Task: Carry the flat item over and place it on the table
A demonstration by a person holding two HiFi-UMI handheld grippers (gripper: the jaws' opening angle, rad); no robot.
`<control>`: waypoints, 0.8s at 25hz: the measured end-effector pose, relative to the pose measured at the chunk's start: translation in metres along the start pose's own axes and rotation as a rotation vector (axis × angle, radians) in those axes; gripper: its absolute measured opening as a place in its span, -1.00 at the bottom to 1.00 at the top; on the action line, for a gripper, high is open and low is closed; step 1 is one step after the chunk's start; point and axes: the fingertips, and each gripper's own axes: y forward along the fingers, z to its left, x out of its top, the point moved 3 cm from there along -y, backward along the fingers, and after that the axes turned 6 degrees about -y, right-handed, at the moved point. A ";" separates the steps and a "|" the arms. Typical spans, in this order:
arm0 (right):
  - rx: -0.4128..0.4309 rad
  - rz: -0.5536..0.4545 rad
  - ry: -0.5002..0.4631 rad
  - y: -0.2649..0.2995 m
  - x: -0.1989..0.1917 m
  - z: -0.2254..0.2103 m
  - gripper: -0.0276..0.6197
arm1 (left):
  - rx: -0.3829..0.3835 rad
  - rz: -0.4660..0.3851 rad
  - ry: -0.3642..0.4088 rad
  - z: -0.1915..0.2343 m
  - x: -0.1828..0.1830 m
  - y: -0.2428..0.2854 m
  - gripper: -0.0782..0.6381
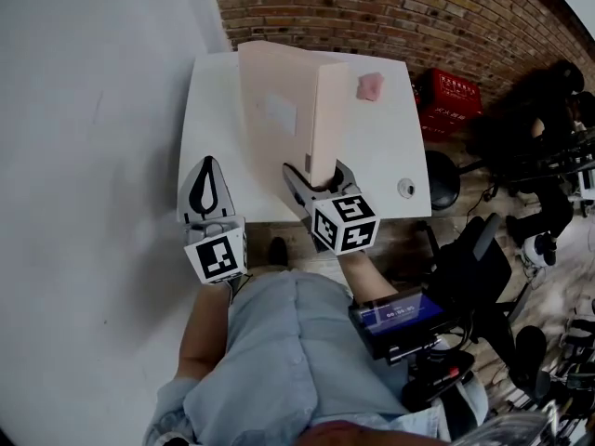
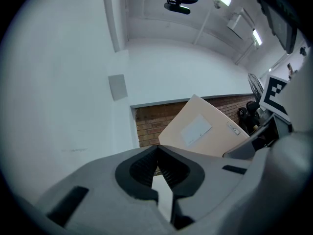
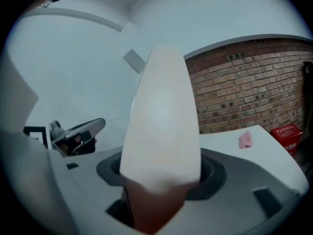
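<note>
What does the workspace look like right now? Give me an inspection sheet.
Surface: white table, mostly bare.
Job's things: flat beige package held on edge over the table, not yet laid flat.
Clutter: small pink item near the far edge; small round object near the right edge.
Grippers: right gripper clamped on the package's lower end; left gripper shut, empty, apart from the package.
Cables: nothing seen on the table.
Surroundings: brick wall, red crate, black stool.
</note>
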 end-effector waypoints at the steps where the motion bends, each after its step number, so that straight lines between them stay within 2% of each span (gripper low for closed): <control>1: 0.000 -0.001 0.002 0.009 0.005 -0.001 -0.03 | -0.003 -0.003 -0.005 0.005 0.001 0.009 -0.76; 9: 0.001 0.005 0.041 0.060 0.020 -0.004 -0.02 | -0.041 -0.029 0.002 0.036 -0.009 0.062 -0.76; 15: 0.030 0.029 0.124 0.075 0.015 -0.012 -0.02 | -0.048 -0.005 -0.014 0.037 -0.024 0.075 -0.76; 20: 0.066 0.057 0.167 0.086 0.014 -0.024 -0.02 | -0.038 0.034 0.010 0.033 -0.029 0.093 -0.76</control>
